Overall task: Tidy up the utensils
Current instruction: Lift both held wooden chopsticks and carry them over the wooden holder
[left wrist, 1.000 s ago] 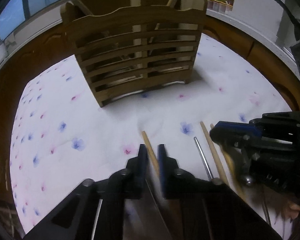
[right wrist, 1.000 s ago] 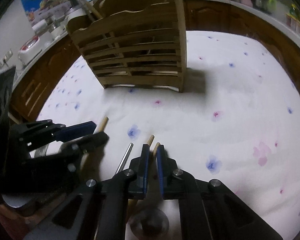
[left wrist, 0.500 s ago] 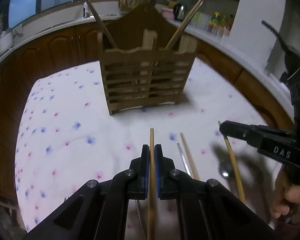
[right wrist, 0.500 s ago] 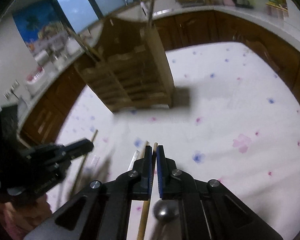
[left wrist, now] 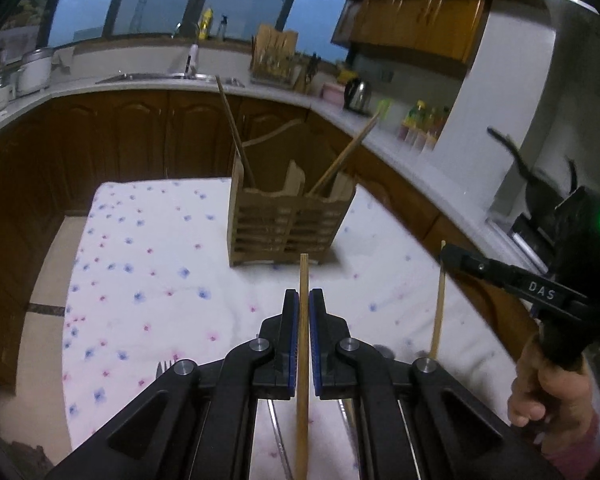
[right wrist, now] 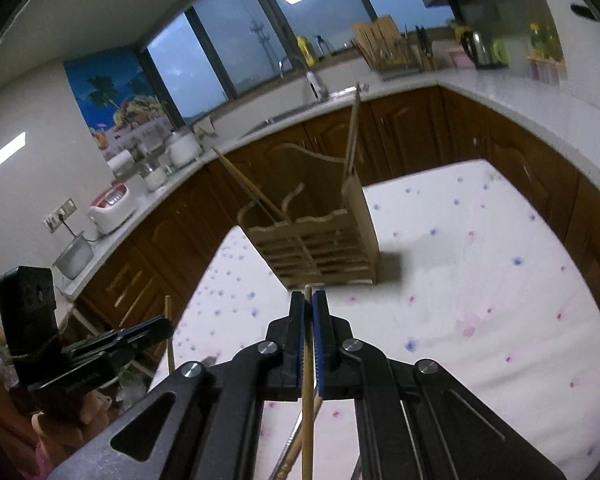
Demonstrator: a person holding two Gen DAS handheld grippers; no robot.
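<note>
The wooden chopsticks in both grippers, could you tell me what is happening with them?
A person is sorting utensils on a floral tablecloth. The left gripper is shut on one wooden chopstick, and the right gripper is shut on another chopstick. Both are held above the table, pointing toward the wooden utensil holder, which already has two chopsticks leaning in it.

left gripper (left wrist: 304, 300) clamping a chopstick (left wrist: 302, 360), wooden holder (left wrist: 288, 228) beyond on floral cloth (left wrist: 148, 280)
</note>
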